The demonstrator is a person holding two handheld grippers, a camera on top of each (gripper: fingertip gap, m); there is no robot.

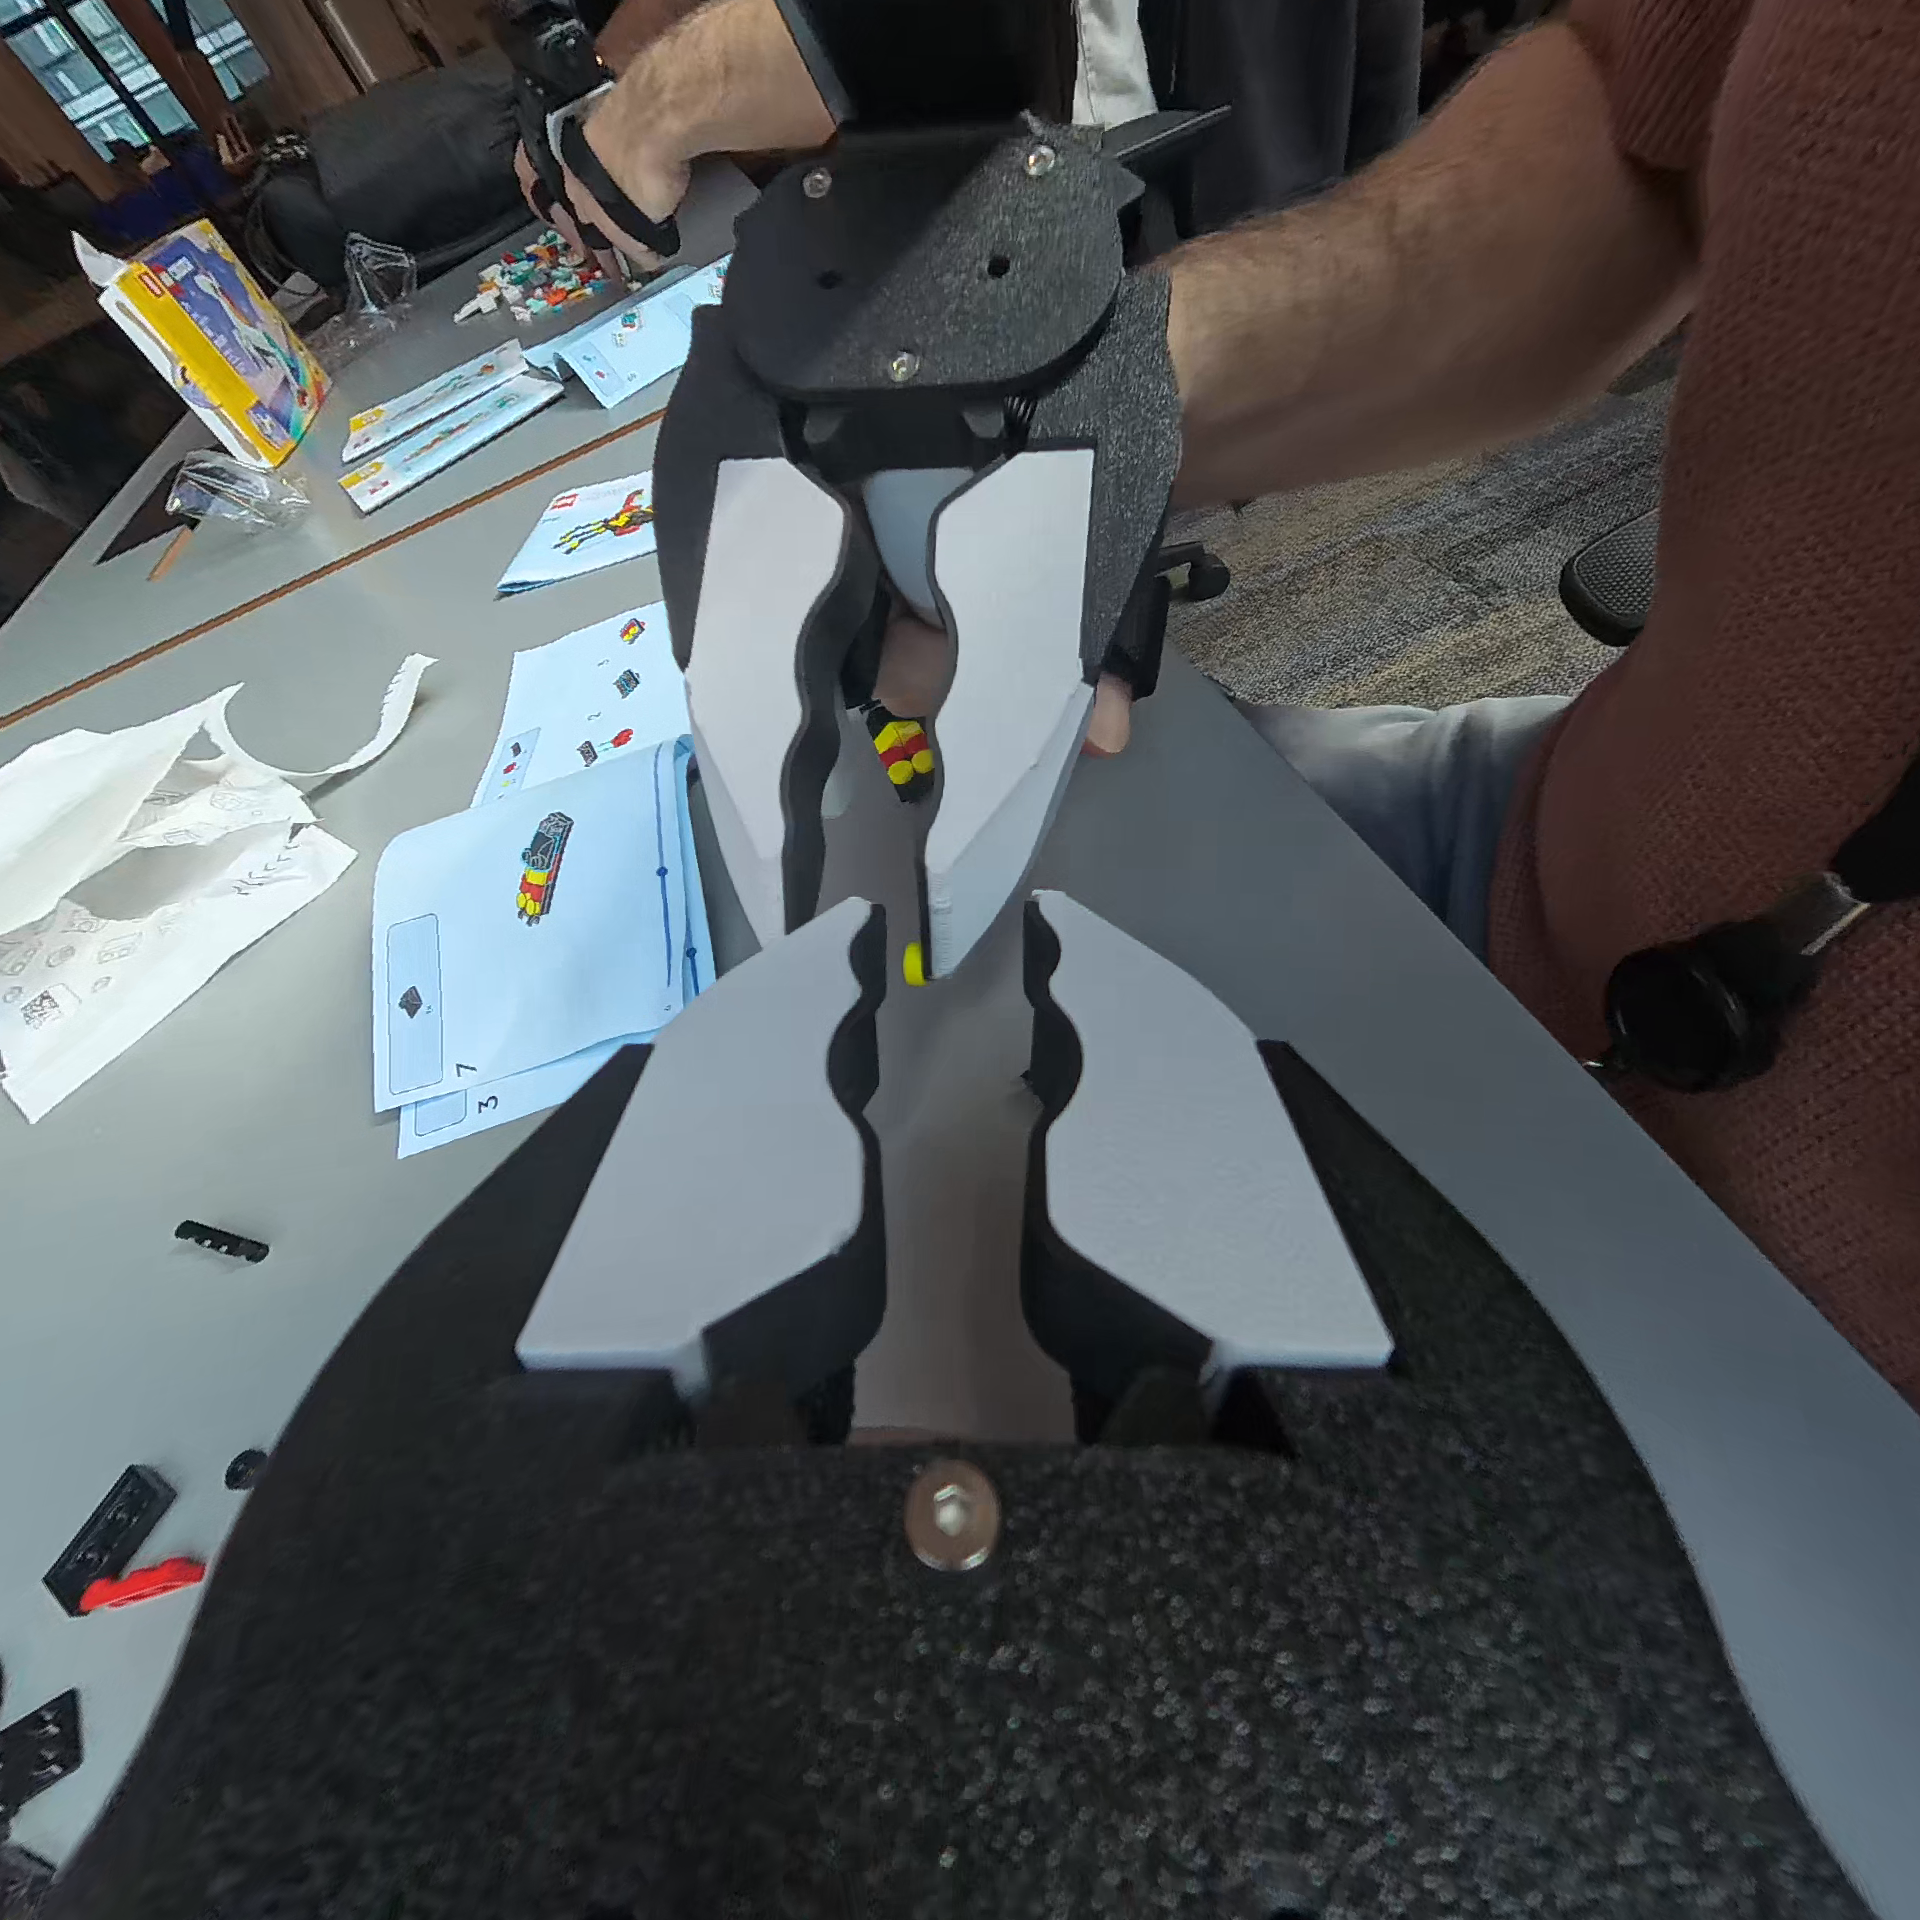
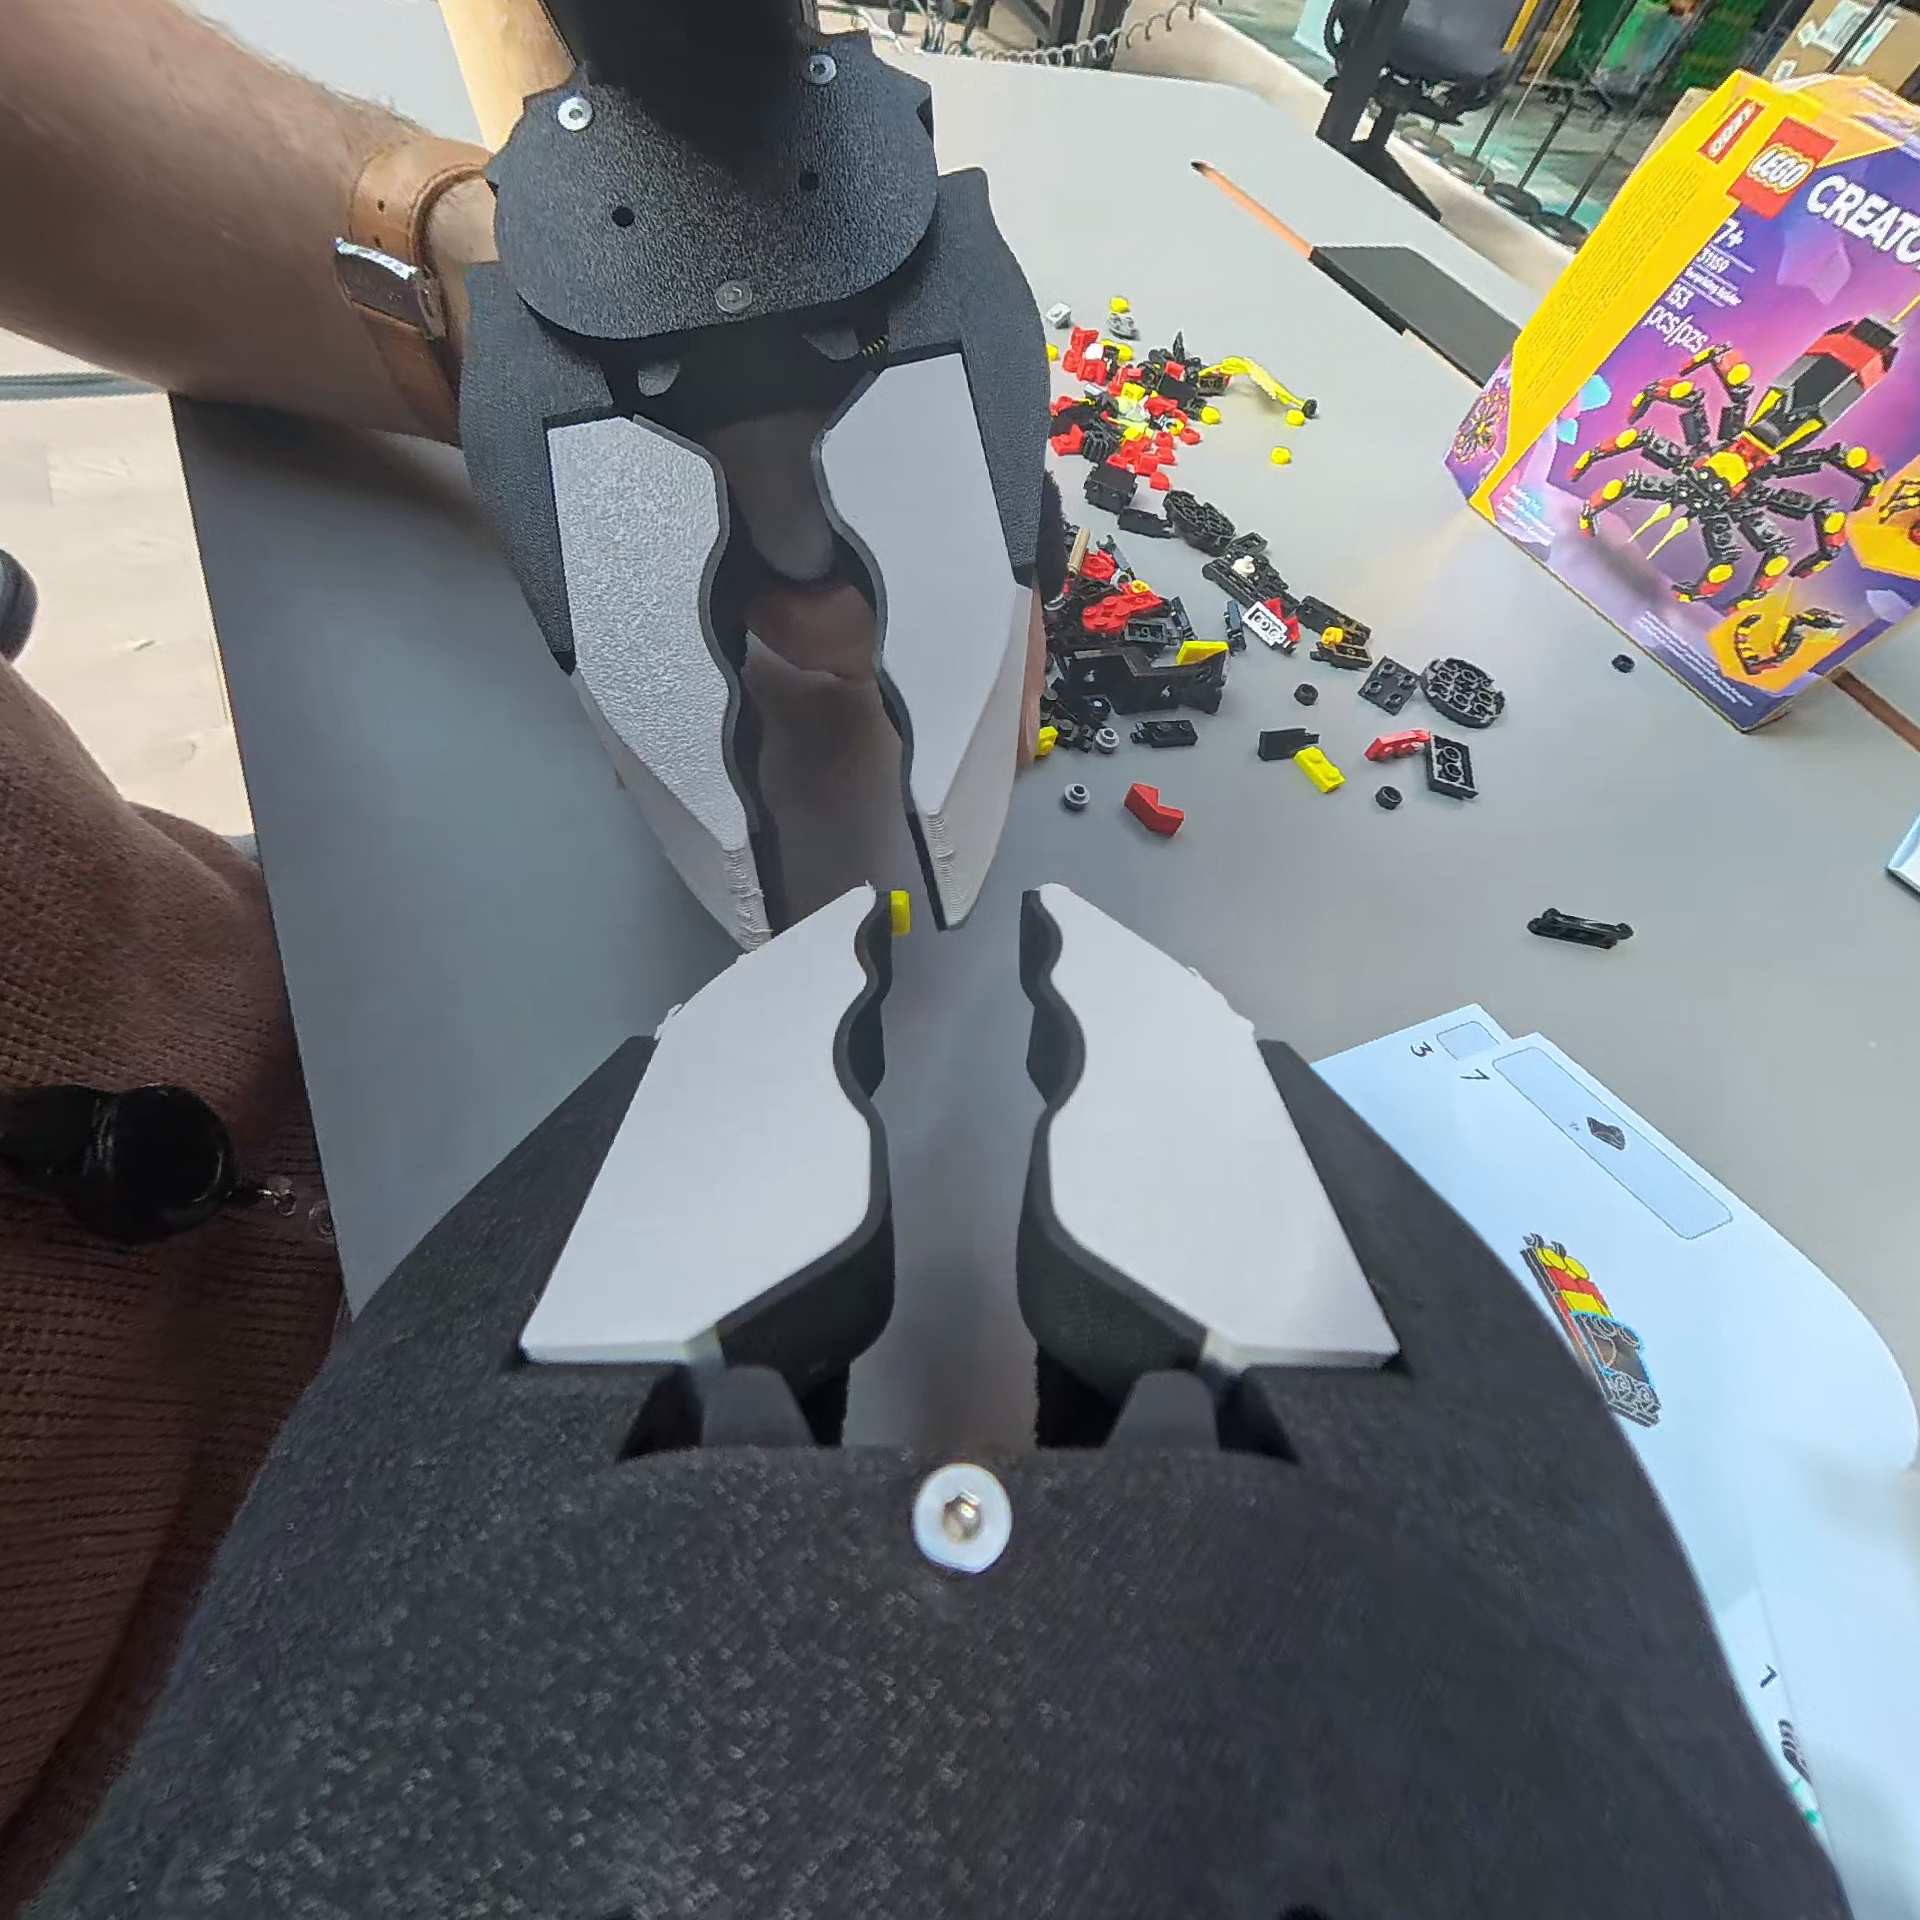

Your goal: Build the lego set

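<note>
Looking from the left wrist view, the left gripper [image 1: 956,920] sits near, with its jaws a little way apart and nothing between them. The right gripper [image 1: 862,943] points back at it from the far side, tip to tip, and its jaws are apart too. A tiny yellow piece [image 1: 914,963] sits where one finger of each gripper meets. It looks pinched between those two fingers, most likely to pass it over or turn it, but I cannot tell which one really has it. Through the gap in the right gripper's jaws shows a small black, red and yellow build [image 1: 902,753]. I cannot tell if it lies on the surface [image 1: 1299,935] or is held up. The open booklet [image 1: 540,914] lies just to the left, easy to look at. A few loose black pieces [image 1: 109,1522] lie near on the left. The edge of the surface runs close by on the right, so a dropped piece could roll off there.

From the right wrist view, the yellow piece [image 2: 900,912] is again between one right finger and one left finger. Both grippers have their jaws apart here too. The big pile of pieces [image 2: 1164,561] and the box [image 2: 1704,416] are far on the right, well apart from the grippers. The bare grey patch under the tips gives room to work. The edge is on the left here
</note>
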